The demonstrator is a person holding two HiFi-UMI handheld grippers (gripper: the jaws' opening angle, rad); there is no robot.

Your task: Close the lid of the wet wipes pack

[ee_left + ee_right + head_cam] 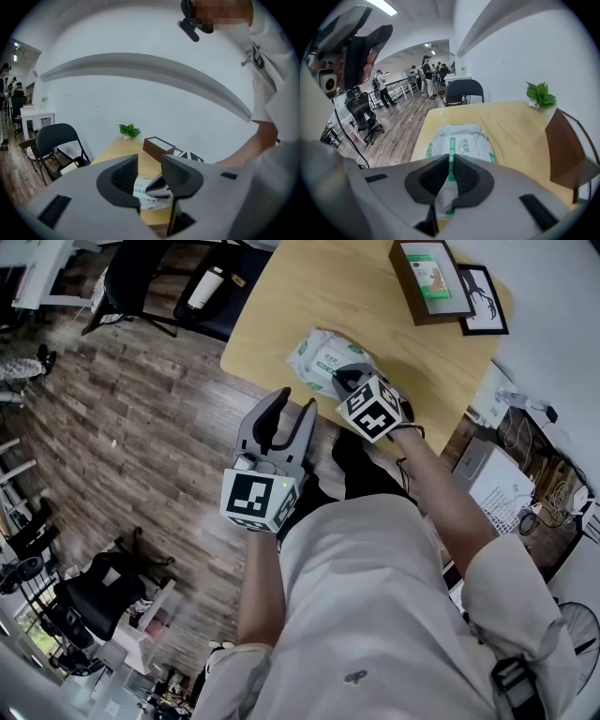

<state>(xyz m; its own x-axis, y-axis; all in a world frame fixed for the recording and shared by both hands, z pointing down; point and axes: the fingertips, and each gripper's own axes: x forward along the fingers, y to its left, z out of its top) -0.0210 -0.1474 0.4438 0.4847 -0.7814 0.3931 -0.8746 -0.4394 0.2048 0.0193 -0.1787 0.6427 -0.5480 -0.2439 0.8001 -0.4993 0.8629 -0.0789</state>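
Left gripper (293,401) (149,164) sat nearest the person, off the table (309,287), hanging over the wood floor (141,427) just outside the table's near edge. Jaws were clearly apart with nothing between them. Its own view showed the pack and the right gripper's jaw tips through the gap.

Right gripper (345,381) (451,158) was over the table's near edge, down at the near end of the wet wipes pack (319,357) (461,140). Jaws were drawn together, tips almost touching, only a thin slit left. White wrapper showed in the slit below the tips. Couldn't tell whether any of it was pinched or the tips were just resting on the pack.

The pack lay flat by the table's near-left corner, long axis running away from the right gripper, green-striped label facing up. Lid position couldn't be made out in any view. In the left gripper view the pack (143,190) showed low between the open jaws.

Further back, a brown box (427,282) (565,150) stood toward the far right edge, with a black picture frame (485,301) just beside it on the outer side. A small green plant (129,130) (540,95) stood at the far edge by the wall. A black chair (56,138) (461,91) stood on the floor past the table's far-left side.
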